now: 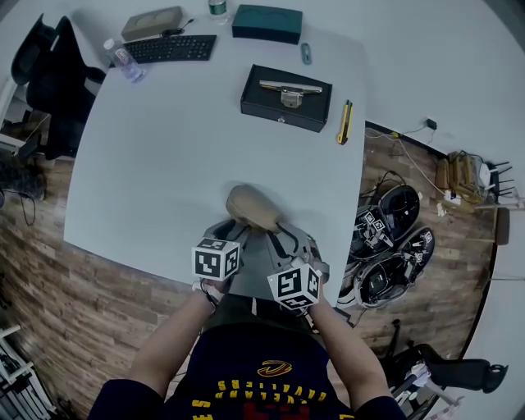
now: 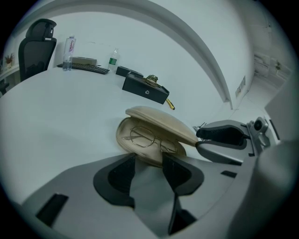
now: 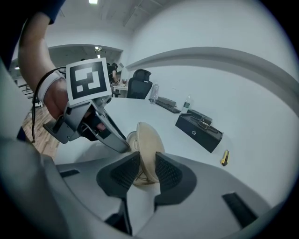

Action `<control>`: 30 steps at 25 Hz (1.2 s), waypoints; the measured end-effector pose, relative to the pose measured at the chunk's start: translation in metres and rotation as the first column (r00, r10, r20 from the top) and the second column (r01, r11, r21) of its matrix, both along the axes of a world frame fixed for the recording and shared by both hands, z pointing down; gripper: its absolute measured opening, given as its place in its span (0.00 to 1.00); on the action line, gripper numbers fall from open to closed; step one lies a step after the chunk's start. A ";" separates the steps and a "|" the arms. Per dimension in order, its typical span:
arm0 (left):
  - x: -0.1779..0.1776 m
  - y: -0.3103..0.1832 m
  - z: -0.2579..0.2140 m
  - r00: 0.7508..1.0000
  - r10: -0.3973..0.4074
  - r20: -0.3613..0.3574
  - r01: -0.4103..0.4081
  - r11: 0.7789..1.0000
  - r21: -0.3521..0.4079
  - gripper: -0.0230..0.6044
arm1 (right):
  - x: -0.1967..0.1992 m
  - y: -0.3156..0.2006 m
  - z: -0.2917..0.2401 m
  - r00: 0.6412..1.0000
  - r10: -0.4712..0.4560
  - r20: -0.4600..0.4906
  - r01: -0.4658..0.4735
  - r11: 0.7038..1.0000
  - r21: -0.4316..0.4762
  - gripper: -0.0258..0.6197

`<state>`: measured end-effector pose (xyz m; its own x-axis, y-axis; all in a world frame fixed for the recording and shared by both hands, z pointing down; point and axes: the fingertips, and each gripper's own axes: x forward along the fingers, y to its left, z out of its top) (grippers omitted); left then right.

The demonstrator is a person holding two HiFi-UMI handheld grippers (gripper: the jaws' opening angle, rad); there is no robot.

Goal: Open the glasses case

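A beige glasses case (image 1: 250, 207) lies near the front edge of the white table (image 1: 164, 164). It stands partly open. In the left gripper view, thin wire glasses (image 2: 148, 139) lie in the lower shell (image 2: 140, 151) under the raised lid (image 2: 163, 122). My right gripper (image 3: 147, 161) is shut on the lid (image 3: 148, 147), which stands edge-on between its pads; its tips (image 2: 197, 137) show at the lid's right end. My left gripper (image 2: 148, 161) has its jaws apart. Its tips sit against the lower shell's near rim without pinching it.
A black box (image 1: 285, 98) with a metal piece on top sits further back, with a yellow utility knife (image 1: 345, 121) to its right. A keyboard (image 1: 170, 47), a bottle (image 1: 125, 59) and a teal box (image 1: 267, 23) line the far edge. An office chair (image 1: 49, 74) stands to the left.
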<state>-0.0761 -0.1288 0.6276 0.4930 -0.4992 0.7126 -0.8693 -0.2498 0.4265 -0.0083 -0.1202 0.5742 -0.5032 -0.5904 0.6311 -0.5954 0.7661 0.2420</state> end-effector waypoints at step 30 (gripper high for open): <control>0.001 -0.001 0.000 1.000 -0.014 -0.016 0.014 1.000 -0.008 0.35 | 0.041 -0.065 -0.013 0.942 0.230 0.243 -0.211 0.972 -0.105 0.12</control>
<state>-0.0753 -0.1298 0.6281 0.4979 -0.5007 0.7081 -0.8654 -0.2348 0.4426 0.0328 -0.1857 0.5614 -0.5140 -0.6596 0.5484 -0.7853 0.6191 0.0085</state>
